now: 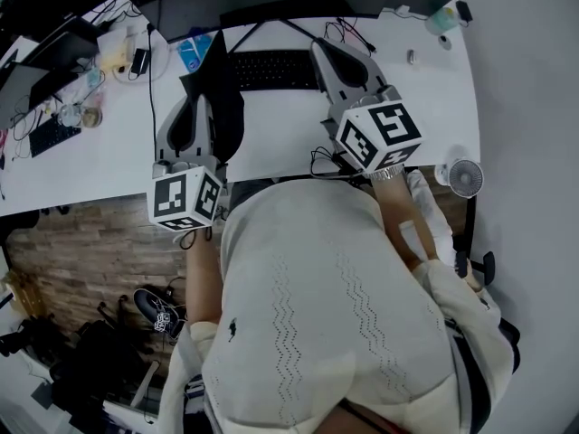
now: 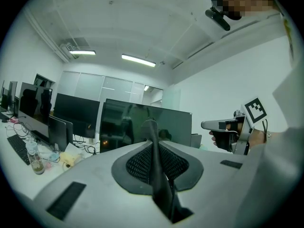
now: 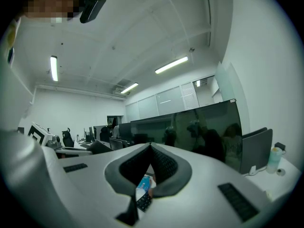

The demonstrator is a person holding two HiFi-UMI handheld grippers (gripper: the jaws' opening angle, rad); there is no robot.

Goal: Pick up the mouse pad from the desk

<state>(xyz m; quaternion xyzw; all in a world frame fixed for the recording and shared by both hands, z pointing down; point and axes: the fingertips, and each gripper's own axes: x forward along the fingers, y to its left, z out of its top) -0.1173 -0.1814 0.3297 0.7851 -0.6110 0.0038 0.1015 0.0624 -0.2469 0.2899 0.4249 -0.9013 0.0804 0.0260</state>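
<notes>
Overhead, a person in a white knitted sweater (image 1: 317,306) stands at the front edge of a white desk (image 1: 289,138) and holds a two-jaw gripper in each hand, both pointing out across the desktop. The left gripper (image 1: 201,105) has its jaws pressed together on the black mouse pad (image 1: 226,107). The left gripper view shows the pad (image 2: 159,184) as a thin dark sheet standing edge-on between the ribbed pads and reaching up just past their tips. From the head view the pad hangs beside that gripper over the front part of the desk, just left of the black keyboard (image 1: 276,69); whether its lower edge is clear of the desktop cannot be told. The right gripper (image 1: 327,52) is held over the right end of the keyboard. In its own view its jaws (image 3: 151,147) meet at the tips with nothing between them, and a slice of keyboard and a blue item show through the gap lower down. The right gripper (image 2: 223,126) also appears in the left gripper view, held level off to the side with its marker cube (image 2: 255,109) behind it. A dark monitor (image 2: 118,122) stands at the back of the desk. A small white fan (image 1: 466,177) sits near the desk's right front corner, and wood-patterned floor (image 1: 90,242) lies below at left.
</notes>
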